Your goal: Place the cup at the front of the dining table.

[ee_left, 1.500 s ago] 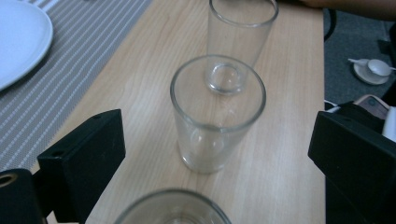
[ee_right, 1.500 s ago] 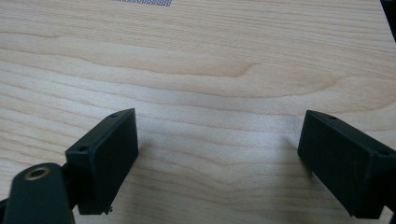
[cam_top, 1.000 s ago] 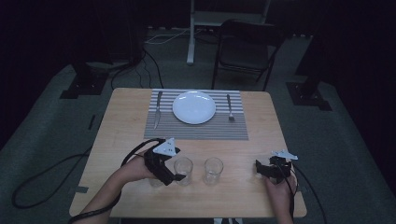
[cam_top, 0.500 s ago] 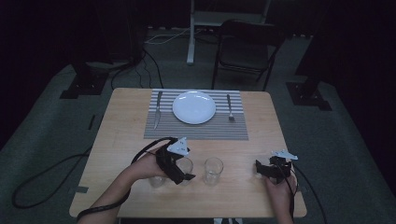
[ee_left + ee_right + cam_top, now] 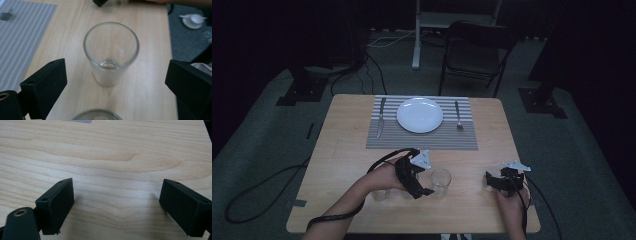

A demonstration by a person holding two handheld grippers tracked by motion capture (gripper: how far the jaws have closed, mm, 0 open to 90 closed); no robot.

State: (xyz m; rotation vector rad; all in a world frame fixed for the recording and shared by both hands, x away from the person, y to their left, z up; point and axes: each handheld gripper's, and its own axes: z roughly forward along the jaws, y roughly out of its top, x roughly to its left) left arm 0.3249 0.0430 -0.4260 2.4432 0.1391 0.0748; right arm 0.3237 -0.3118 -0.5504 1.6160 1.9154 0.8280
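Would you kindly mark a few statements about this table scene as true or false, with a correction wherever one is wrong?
1. The left claw stands open. True.
2. The glass ahead of the left claw lies on its side. False: it stands upright on the table.
3. The plate sits on the striped placemat. True.
4. The right claw grips a fork. False: it is open with bare wood between its jaws; the fork lies right of the plate.
5. The knife lies left of the plate. True.
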